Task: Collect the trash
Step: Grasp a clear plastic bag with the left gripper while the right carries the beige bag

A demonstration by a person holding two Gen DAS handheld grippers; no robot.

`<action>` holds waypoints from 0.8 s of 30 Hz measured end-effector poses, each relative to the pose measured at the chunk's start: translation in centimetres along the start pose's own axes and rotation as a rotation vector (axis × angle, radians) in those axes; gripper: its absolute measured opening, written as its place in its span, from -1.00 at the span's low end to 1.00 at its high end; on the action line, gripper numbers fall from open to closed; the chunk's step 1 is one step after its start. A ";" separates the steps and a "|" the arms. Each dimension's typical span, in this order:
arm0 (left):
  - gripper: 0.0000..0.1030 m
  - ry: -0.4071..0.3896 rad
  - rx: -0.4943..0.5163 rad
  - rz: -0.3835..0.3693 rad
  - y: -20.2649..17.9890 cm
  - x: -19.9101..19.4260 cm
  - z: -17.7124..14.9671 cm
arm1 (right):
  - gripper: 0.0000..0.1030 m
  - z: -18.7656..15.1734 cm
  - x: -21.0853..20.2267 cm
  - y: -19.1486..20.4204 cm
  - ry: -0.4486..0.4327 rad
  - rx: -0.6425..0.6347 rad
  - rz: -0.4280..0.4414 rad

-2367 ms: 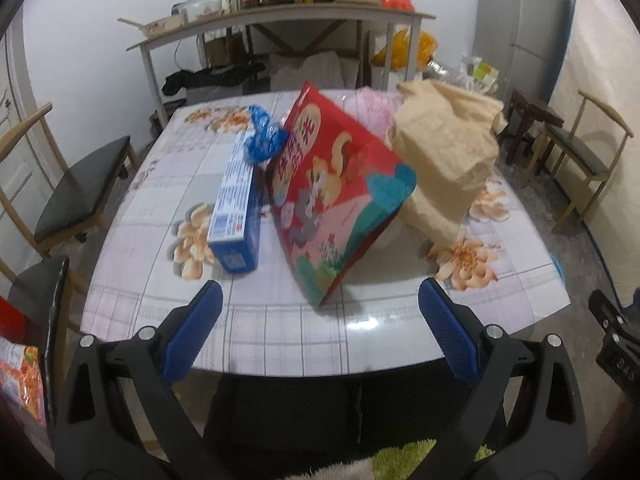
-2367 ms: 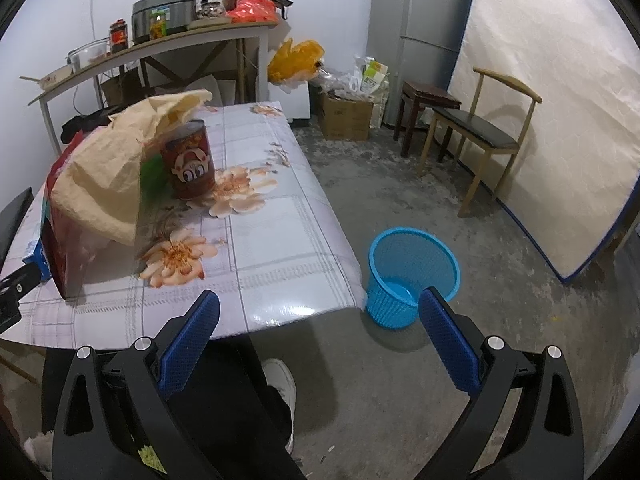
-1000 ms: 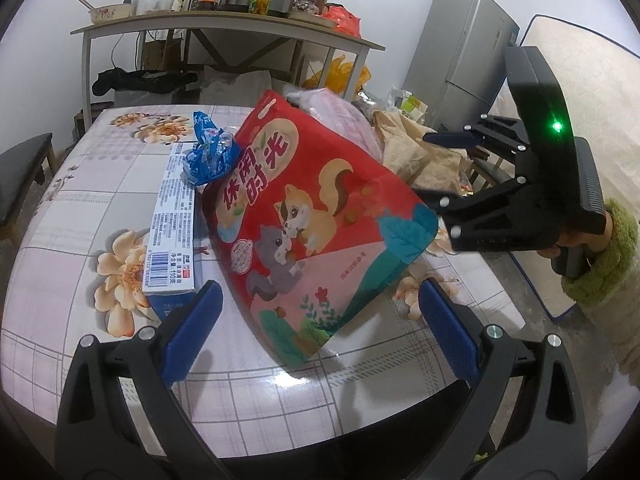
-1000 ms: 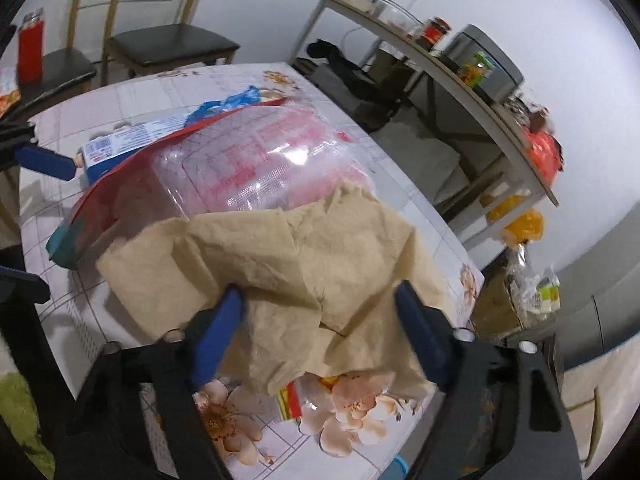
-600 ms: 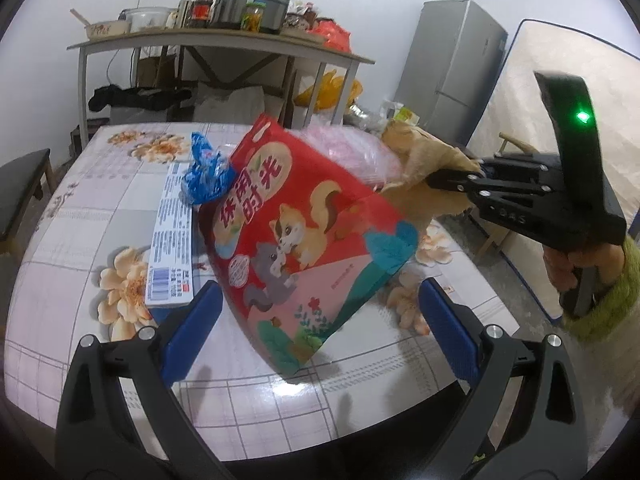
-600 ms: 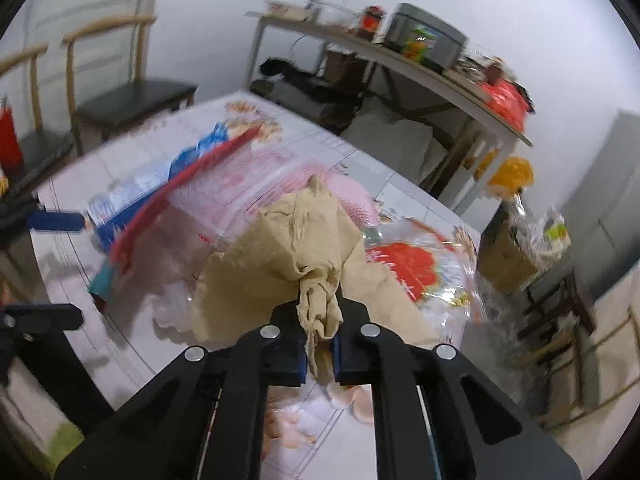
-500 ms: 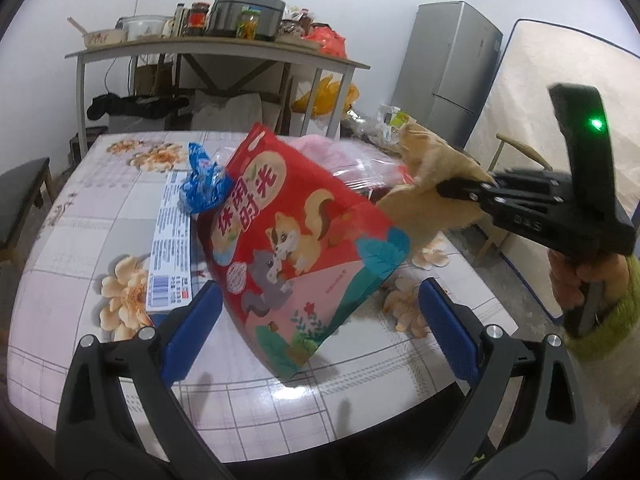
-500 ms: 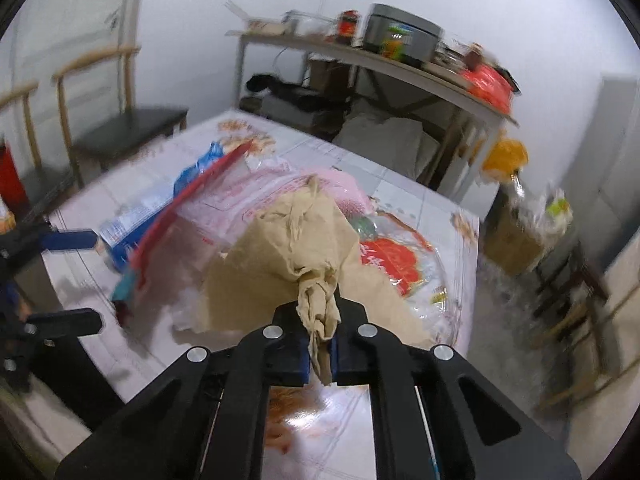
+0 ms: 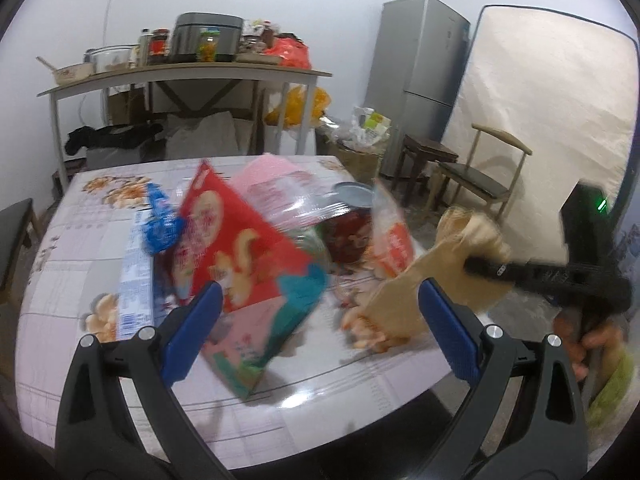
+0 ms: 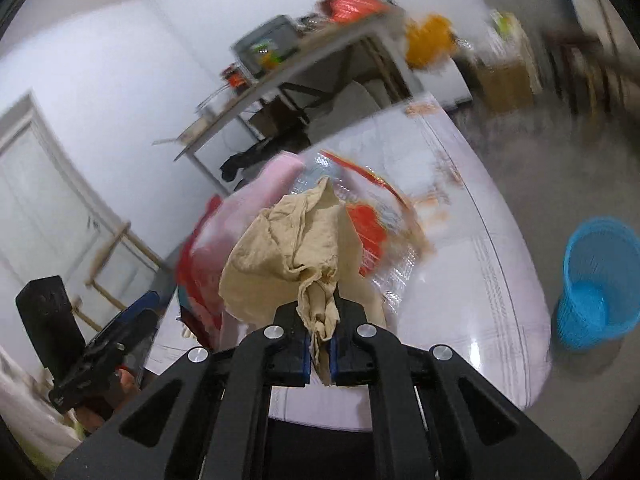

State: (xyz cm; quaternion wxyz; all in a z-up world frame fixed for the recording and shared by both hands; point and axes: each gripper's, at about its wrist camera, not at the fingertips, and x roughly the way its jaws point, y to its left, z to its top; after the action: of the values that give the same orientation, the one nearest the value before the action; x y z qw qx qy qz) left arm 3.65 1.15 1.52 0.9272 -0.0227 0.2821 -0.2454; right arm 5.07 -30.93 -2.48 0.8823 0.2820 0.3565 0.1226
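- Right gripper [image 10: 320, 354]: jaws pinched tight on a twisted bunch of crumpled tan paper [image 10: 292, 248]; the rest of the sheet billows out in front of the fingers.
- From the left wrist view, that paper [image 9: 420, 276] hangs off the table's right edge, clear of the other litter, with the right gripper [image 9: 474, 266] clamped across its top.
- Left gripper [image 9: 318, 330]: blue pads spread wide, nothing between them, hovering over the near table edge.
- Table [image 9: 72, 344], floral cloth: red snack bag [image 9: 236, 256] propped up at centre; long blue-and-white box [image 9: 134, 280] lying flat just left of it; blue wrapper [image 9: 160, 228] at the box's far end; dark red can [image 9: 352, 232] behind the bag; clear plastic packaging around it, blurred.
- Blue basket [image 10: 600, 284] stands on the floor, right of the table, well apart from the held paper.
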 end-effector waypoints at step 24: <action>0.45 0.412 0.108 0.054 -7.6 15.6 6.8 | -0.87 -2.5 -2.2 -9.1 -0.080 0.140 -0.042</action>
State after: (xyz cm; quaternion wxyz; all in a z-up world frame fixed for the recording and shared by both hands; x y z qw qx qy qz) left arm 15.12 -13.51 0.59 0.8560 0.0850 0.4527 -0.2346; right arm 1.93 -38.24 -8.03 0.8764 0.3400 0.3343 0.0673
